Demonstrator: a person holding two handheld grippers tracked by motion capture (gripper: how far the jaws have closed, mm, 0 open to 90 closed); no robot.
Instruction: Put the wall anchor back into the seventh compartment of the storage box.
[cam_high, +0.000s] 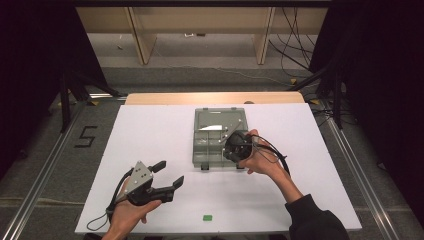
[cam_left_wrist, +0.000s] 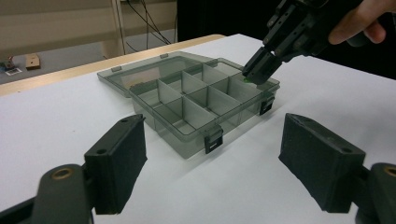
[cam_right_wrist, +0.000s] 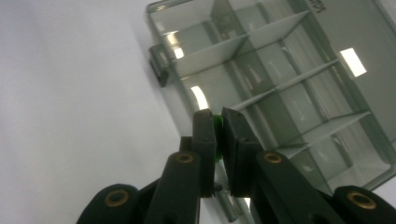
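Two claws: the right claw (cam_right_wrist: 218, 122) pinches a green piece (cam_right_wrist: 217, 122) over the open compartment box (cam_high: 206, 149); the left claw (cam_high: 167, 174) gapes.

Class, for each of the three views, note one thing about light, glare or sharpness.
High view: surroundings dark, white table brightly lit. Left gripper view: own jaws soft-edged up close, organizer box sharper. Right gripper view: bright lamp glare on the box's clear lid, right gripper near and blurry around the green piece.

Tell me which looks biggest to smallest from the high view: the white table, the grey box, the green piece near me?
1. white table
2. grey box, lid open
3. green piece, tiny beside the others
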